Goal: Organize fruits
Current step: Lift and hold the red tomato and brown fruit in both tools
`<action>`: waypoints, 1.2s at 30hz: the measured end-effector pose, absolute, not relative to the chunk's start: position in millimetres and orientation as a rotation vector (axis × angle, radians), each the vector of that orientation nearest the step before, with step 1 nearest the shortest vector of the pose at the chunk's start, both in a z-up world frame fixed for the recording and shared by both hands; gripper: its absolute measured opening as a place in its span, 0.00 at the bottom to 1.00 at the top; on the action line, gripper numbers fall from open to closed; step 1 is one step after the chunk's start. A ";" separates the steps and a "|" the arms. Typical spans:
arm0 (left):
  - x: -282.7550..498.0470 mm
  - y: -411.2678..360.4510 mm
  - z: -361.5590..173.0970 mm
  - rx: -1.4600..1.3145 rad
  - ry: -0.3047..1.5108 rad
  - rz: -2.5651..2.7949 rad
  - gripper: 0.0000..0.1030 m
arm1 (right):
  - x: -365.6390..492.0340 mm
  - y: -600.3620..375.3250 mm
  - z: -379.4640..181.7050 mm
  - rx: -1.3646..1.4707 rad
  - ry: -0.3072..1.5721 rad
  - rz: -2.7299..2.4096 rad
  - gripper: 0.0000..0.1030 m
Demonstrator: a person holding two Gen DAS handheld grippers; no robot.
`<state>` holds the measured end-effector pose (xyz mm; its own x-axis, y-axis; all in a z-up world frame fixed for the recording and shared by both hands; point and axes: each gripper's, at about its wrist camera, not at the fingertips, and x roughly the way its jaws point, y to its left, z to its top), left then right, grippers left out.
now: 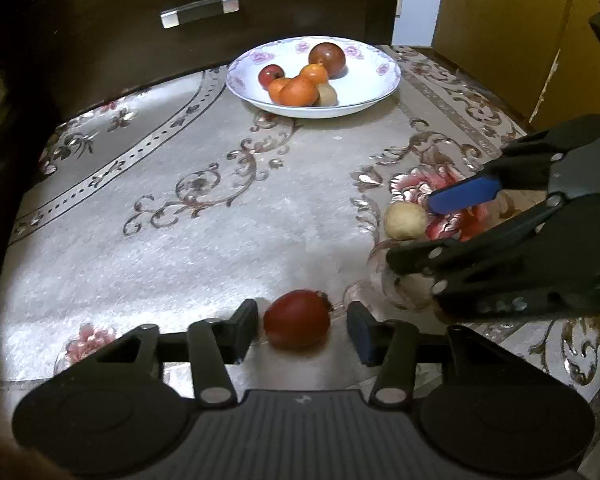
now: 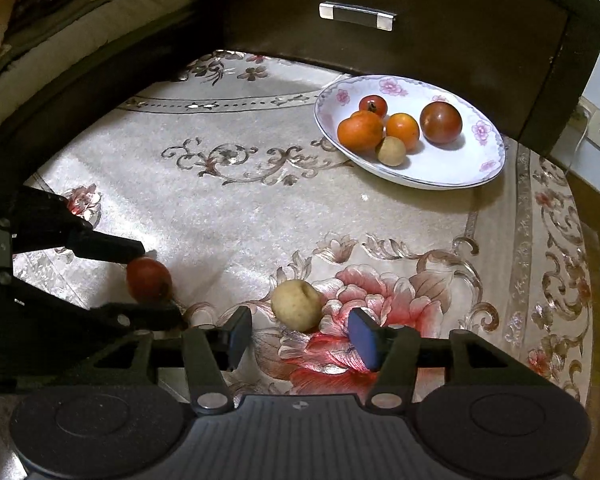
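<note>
A red fruit (image 1: pixel 297 319) lies on the patterned cloth between the fingers of my open left gripper (image 1: pixel 302 328), with gaps on both sides; it also shows in the right wrist view (image 2: pixel 148 280). A pale yellow fruit (image 2: pixel 296 305) lies between the fingers of my open right gripper (image 2: pixel 300 336), untouched; it also shows in the left wrist view (image 1: pixel 405 220). A white flowered plate (image 1: pixel 364 92) at the far side holds several fruits: orange ones (image 1: pixel 298 90), a small red one, a dark red one (image 1: pixel 327 59) and a pale one. The plate (image 2: pixel 460 168) also appears in the right wrist view.
A dark wooden cabinet with a metal drawer handle (image 1: pixel 199 11) stands right behind the plate. The cloth-covered table (image 1: pixel 220 240) ends at a curved edge on the right (image 2: pixel 588 320). Bedding (image 2: pixel 40 8) lies at the far left.
</note>
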<state>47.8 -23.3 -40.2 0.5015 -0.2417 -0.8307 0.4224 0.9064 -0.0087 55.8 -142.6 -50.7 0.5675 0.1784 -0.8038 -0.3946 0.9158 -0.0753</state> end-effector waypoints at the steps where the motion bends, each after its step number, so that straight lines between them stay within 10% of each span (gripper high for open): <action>1: 47.9 -24.4 -39.8 0.208 0.965 -0.404 0.47 | 56.1 -141.9 -51.7 -0.265 0.911 0.341 0.49; 9: 43.3 -29.8 -35.5 0.222 0.977 -0.365 0.40 | 58.8 -141.2 -49.8 -0.280 0.916 0.349 0.22; 36: 72.9 -27.5 -16.6 0.179 0.944 -0.322 0.40 | 61.2 -145.5 -31.5 -0.181 0.896 0.373 0.22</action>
<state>72.9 -27.5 -16.6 0.5441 -0.1919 -0.8168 0.3471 0.9378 0.0109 61.2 -145.5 -31.5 0.5664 0.2404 -0.7883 -0.3899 0.9209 0.0007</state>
